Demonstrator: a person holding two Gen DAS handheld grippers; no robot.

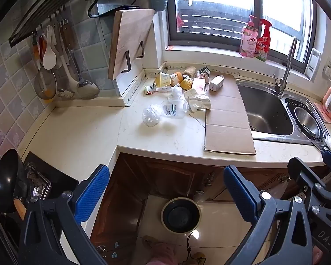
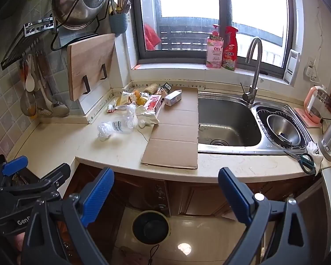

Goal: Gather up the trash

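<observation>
**A:** Status, left to right?

**B:** Far left: wok (image 1: 5, 181) on the stove, utensils hanging on the wall rack (image 1: 55, 66), wooden cutting board (image 2: 90, 65) propped upright against the tile. Left gripper (image 1: 166, 190) hangs in front of the cabinet, off the counter edge, blue pads spread wide, nothing between them.

**A:** Trash?

**B:** All on the countertop (image 1: 77, 132), piled in the back corner under the window. Front of the pile: crumpled clear plastic (image 1: 151, 117), touching a clear plastic bottle (image 1: 174, 109) lying on its side. Just right of that, a wad of white tissue (image 1: 197, 101), partly on the cardboard sheet (image 2: 176, 137). Behind: yellow wrappers (image 1: 165, 79), a pink carton (image 2: 153, 103), a small white box (image 2: 173, 97) sitting on the cardboard.

**A:** Cardboard position?

**B:** Flat, right edge overhanging the sink (image 2: 229, 123), near edge at the counter lip.

**A:** Bin?

**B:** Round dark bin (image 2: 150, 226) on the floor, below the counter, between both sets of fingers in each view.

**A:** Right gripper?

**B:** Right gripper (image 2: 165, 194) likewise fully parted, holding nothing, low in front of the cabinet doors. Well apart from the trash.

**A:** Right side?

**B:** Steel bowl (image 2: 283, 130) in the drain tray, scissors (image 2: 304, 162) on the counter edge beside a white rag, pink kettle (image 2: 315, 105) behind.
</observation>
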